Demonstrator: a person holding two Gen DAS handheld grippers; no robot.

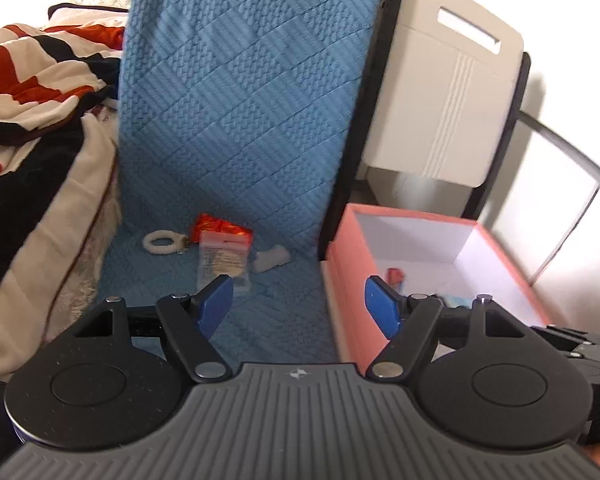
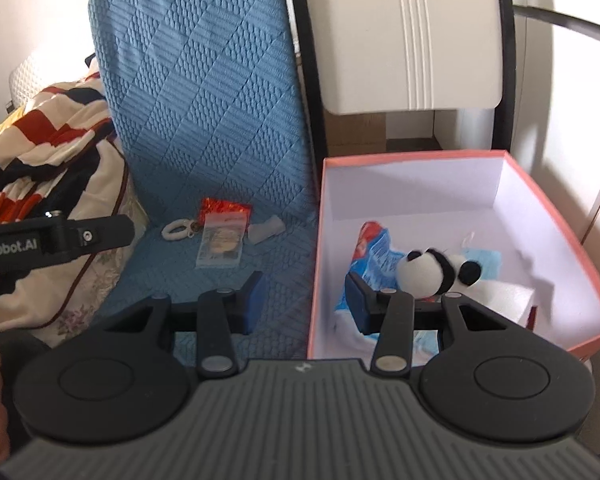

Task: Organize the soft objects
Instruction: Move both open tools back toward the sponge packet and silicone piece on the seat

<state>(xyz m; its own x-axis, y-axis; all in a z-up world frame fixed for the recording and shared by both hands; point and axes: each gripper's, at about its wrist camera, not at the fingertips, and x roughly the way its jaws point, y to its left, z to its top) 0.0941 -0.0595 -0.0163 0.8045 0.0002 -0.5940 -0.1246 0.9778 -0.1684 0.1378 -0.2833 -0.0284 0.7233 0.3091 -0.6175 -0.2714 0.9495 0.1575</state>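
Fingers on both grippers spread wide, nothing between the blue pads. Left gripper (image 1: 300, 306) hangs over the seat's front edge and the box's near-left wall; right gripper (image 2: 306, 300) straddles that same wall, one finger over the seat, one over the box interior.

Blue quilted chair cover (image 2: 204, 112) fills the middle of both views, draped over backrest and seat. Striped blanket (image 1: 32, 80), red, black and cream, is piled to its left. Cream folding chair back (image 2: 400, 36) stands behind the box.

Pink box (image 2: 560, 216), open top, white inside, sits just right of the seat. Inside it: panda plush (image 2: 432, 270) lying on a blue-and-white packet (image 2: 374, 258), with other white material near it that I cannot identify.

On the seat, close together near the backrest: clear flat packet (image 2: 220, 246), red foil packet (image 2: 216, 206) partly under it, small white soft piece (image 2: 266, 230) to its right, white fuzzy ring (image 2: 176, 231) to its left.
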